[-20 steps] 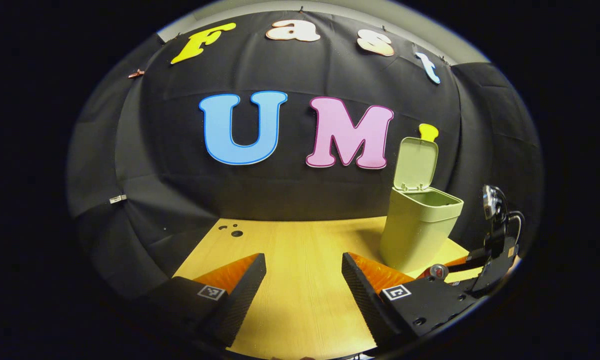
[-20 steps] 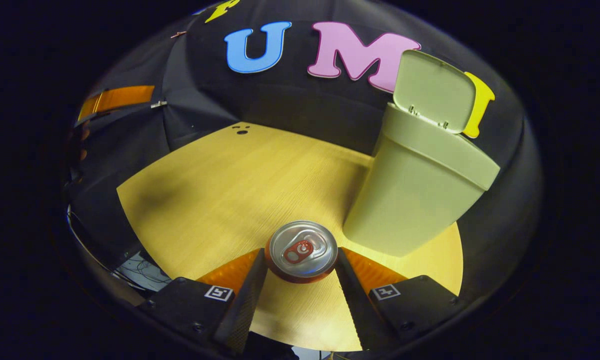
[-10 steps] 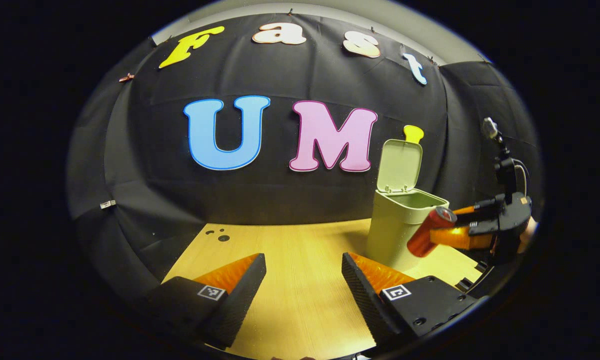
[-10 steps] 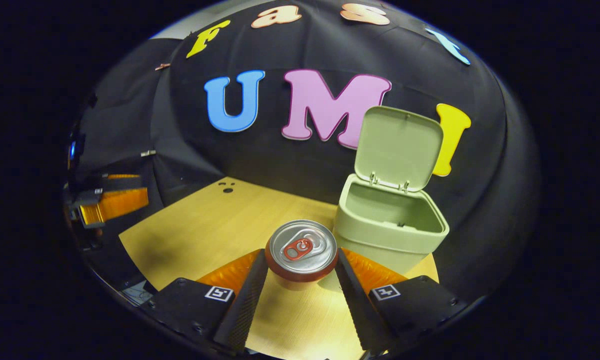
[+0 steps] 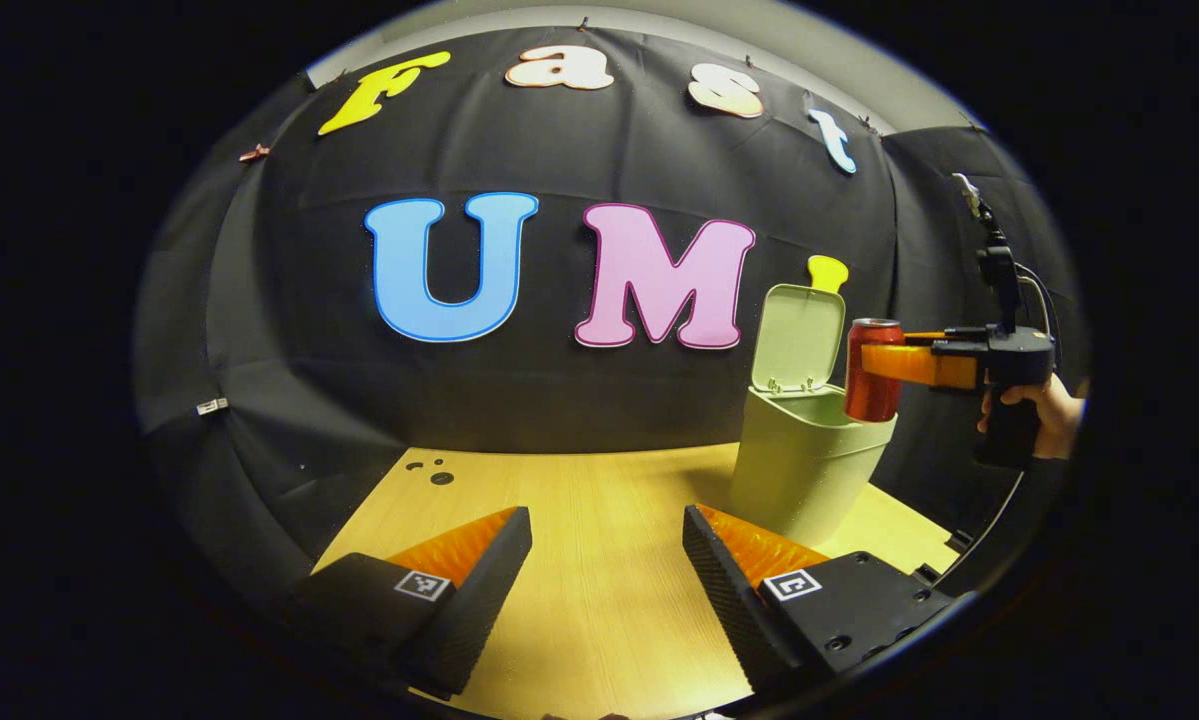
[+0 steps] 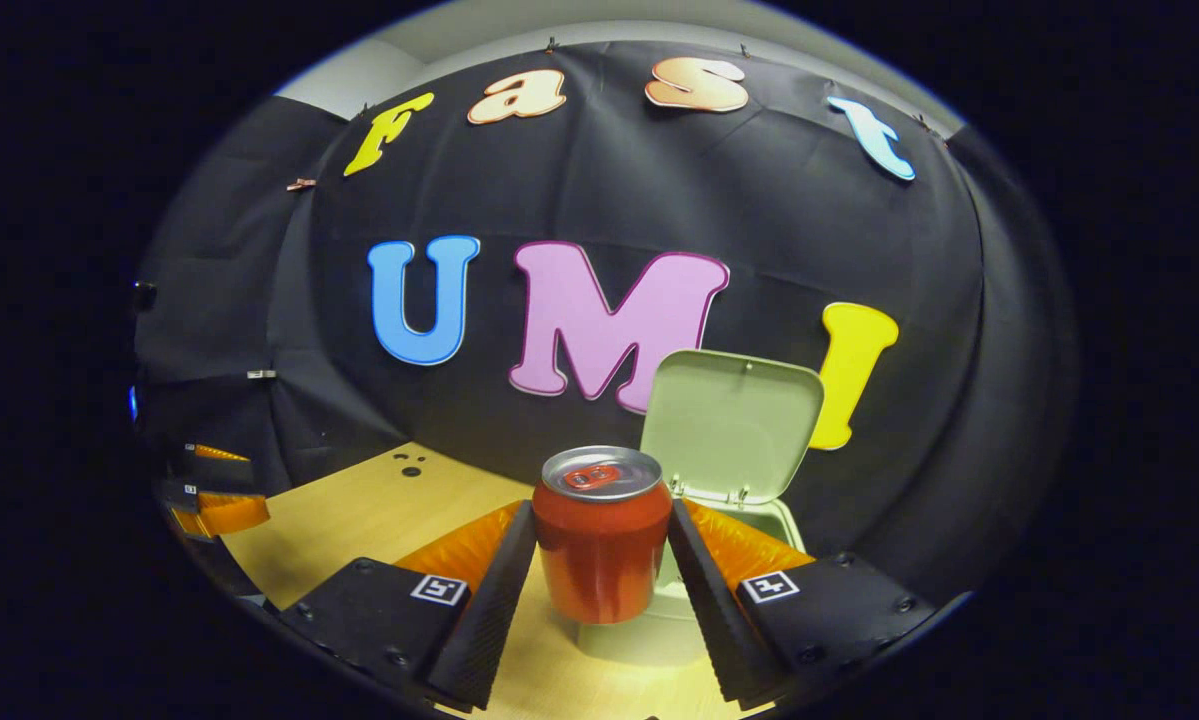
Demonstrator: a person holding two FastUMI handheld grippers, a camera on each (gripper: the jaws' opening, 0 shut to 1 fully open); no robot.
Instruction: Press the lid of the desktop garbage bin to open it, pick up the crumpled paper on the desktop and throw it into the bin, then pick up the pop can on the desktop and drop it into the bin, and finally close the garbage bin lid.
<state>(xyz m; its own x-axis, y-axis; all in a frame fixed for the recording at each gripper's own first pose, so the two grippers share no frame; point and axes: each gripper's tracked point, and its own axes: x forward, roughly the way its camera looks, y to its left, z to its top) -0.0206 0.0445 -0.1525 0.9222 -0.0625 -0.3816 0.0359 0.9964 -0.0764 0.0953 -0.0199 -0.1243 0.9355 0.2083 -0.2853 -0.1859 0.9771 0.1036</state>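
Note:
A pale green bin [image 5: 804, 470] stands on the wooden table [image 5: 579, 520] at the right, its lid [image 5: 799, 338] swung up and open. My right gripper [image 6: 599, 550] is shut on a red pop can [image 6: 599, 545], held upright. In the left gripper view that can [image 5: 871, 370] hangs over the bin's right rim, with the right gripper [image 5: 884, 362] and a hand [image 5: 1044, 405] behind it. In the right gripper view the bin's lid [image 6: 734, 425] stands just behind the can. My left gripper [image 5: 604, 570] is open low over the table, nothing between its fingers.
Small dark holes [image 5: 437, 472] mark the table's far left corner. The black cloth wall closes in behind and on both sides. The left gripper [image 6: 214, 495] sits at the far left in the right gripper view.
My right gripper has lifted the can off the table, turned it upright and brought it over the bin's rim. The left gripper has barely moved.

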